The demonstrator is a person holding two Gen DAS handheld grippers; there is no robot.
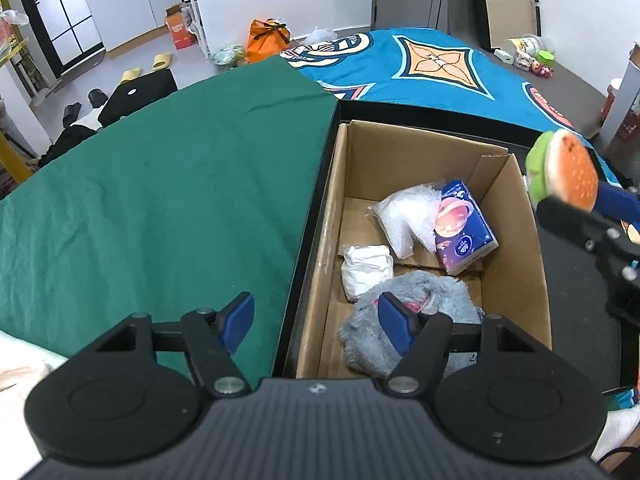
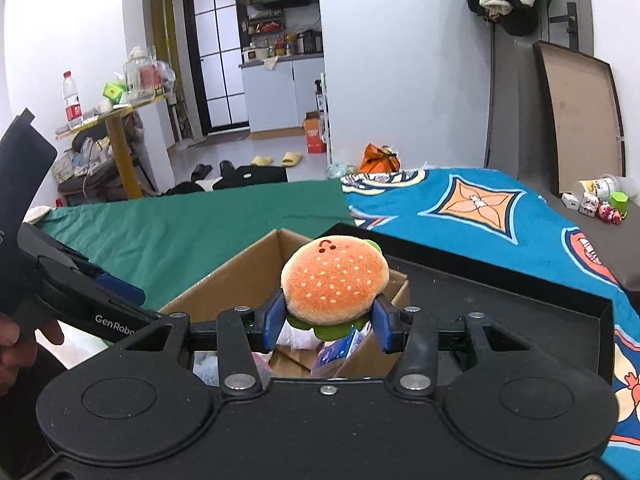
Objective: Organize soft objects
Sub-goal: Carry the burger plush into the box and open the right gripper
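Right gripper (image 2: 328, 326) pinching a plush burger (image 2: 335, 282), blue pads pressed against its two sides, bun top facing the camera, green lettuce edge showing beneath. Held above the near edge of an open cardboard box (image 1: 516, 248). Same burger seen from the left wrist view at the far right, above the box's right wall, clear of it.

Left gripper (image 1: 316, 320) with jaws spread and nothing between them, one finger over the green cloth (image 1: 160, 184), the other over the box interior.

Inside the box: a grey furry toy (image 1: 404, 312) nearest the camera, a crumpled white bundle (image 1: 366, 268) beside it, a clear bag of bubble wrap (image 1: 404, 216) further in, and a blue tissue pack (image 1: 464, 232) with a pink print leaning at the right. Box resting in a shallow black tray (image 2: 520, 296).

Tray set on a wide flat surface, covered on the left by the plain green cloth, slightly wrinkled, and on the right by a blue patterned blanket (image 1: 432, 64) with orange diamond motifs. Small toys and a cup (image 2: 600, 196) at the far right edge.

Beyond: pale floor with yellow slippers (image 2: 276, 159), black slippers, an orange bag (image 2: 378, 160), a small orange carton. White cabinets and a kitchen nook at the back, a black-framed glass door (image 2: 214, 56), a yellow-legged side bench (image 2: 120, 136) carrying a water bottle and jars. Large brown board (image 2: 580, 120) leaning against the right wall; dark garments hanging above.
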